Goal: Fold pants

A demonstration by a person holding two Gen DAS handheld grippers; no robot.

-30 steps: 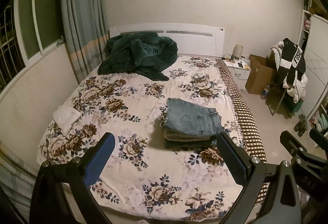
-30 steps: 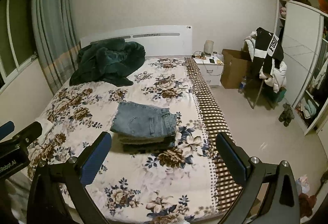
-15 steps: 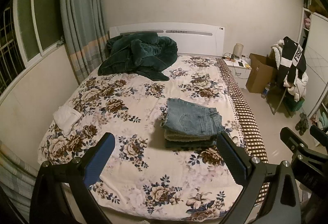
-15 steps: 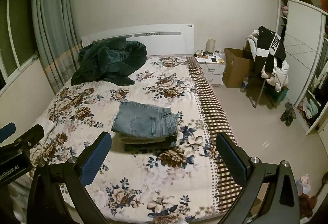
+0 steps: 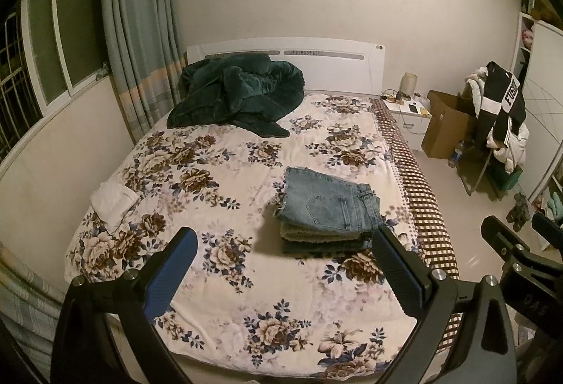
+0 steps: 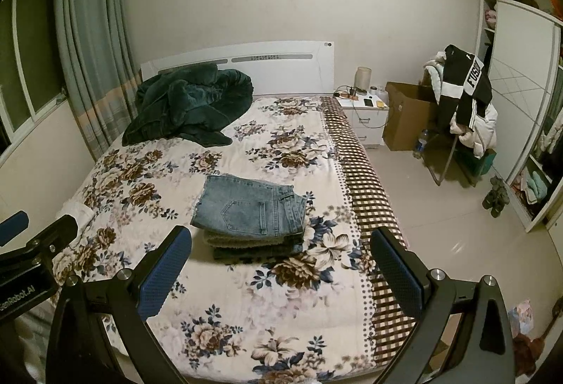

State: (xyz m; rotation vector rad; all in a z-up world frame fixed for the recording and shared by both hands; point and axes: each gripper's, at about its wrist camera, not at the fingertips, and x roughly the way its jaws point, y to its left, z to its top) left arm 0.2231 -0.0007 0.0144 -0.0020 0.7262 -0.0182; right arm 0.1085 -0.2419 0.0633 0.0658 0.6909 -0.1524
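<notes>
Folded light-blue jeans (image 5: 327,203) lie on top of a small stack of folded pants on the floral bed (image 5: 228,173), right of its middle. The jeans also show in the right wrist view (image 6: 250,208). My left gripper (image 5: 285,264) is open and empty, held back above the foot of the bed. My right gripper (image 6: 278,264) is open and empty too, also well short of the stack. Each gripper shows at the edge of the other's view: the right one (image 5: 517,243) and the left one (image 6: 38,232).
A dark green blanket (image 5: 239,95) is heaped by the headboard. A white cloth (image 5: 112,204) lies at the bed's left edge. A nightstand (image 6: 366,116), a cardboard box (image 6: 404,116) and a chair piled with clothes (image 6: 464,99) stand to the right, near a wardrobe (image 6: 520,95).
Both views have drifted slightly; the bed and stack sit a little differently in frame. The jeans stack has not moved and both grippers stay open.
</notes>
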